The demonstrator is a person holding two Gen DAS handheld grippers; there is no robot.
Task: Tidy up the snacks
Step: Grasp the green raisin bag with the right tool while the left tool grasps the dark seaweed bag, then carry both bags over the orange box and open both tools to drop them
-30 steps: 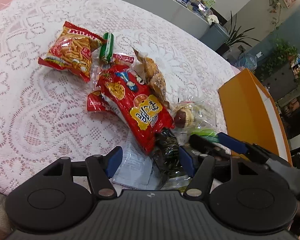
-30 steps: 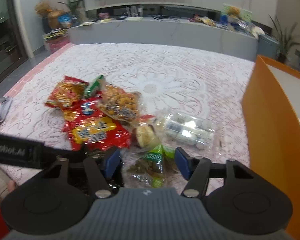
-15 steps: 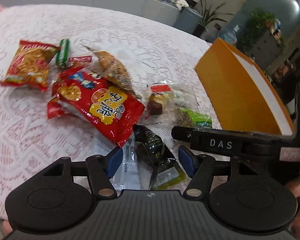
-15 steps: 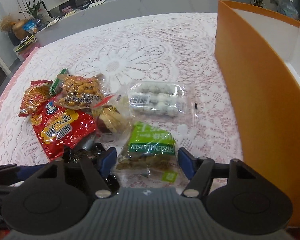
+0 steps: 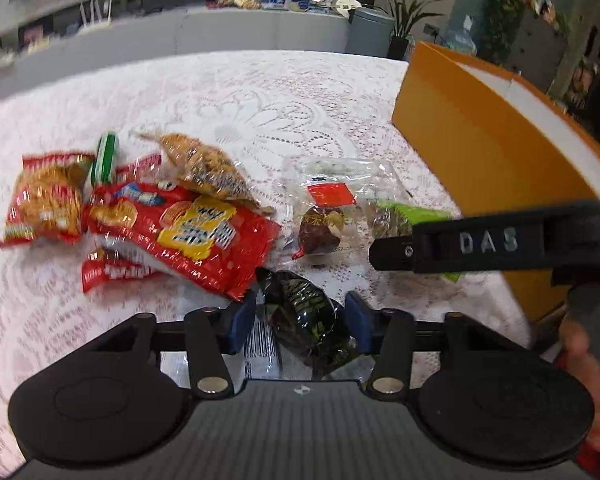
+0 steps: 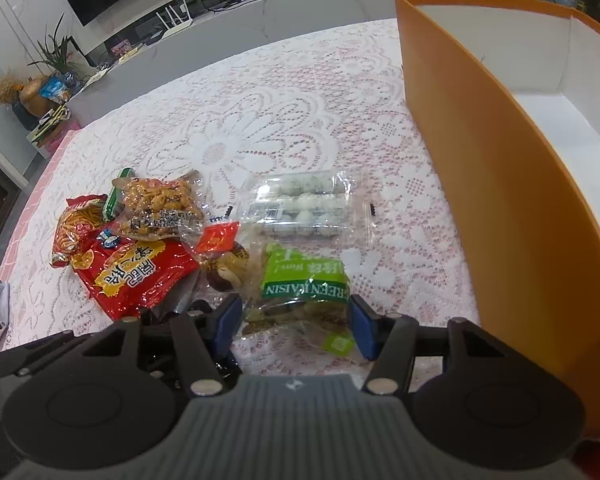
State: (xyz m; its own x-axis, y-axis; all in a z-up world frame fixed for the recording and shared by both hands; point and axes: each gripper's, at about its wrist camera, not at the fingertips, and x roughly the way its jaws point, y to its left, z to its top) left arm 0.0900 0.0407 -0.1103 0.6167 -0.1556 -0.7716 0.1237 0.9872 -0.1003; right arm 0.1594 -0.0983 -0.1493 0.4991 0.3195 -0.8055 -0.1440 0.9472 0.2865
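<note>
Bright wrappers lying on pink-white lace

Red snack bag point(image 6: 134, 276), green raisin pack point(image 6: 304, 280), black packet point(image 5: 304, 316), orange box point(image 6: 512, 208) showing white inside.

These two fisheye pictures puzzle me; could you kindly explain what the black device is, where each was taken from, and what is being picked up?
A person holds one two-finger tool in each hand; each carries a camera looking along its fingers. In the left view, the left tool is closing around a black snack packet. In the right view, the right tool is closing around a green raisin bag. More snacks lie on the lace tablecloth, beside an orange box.
</note>
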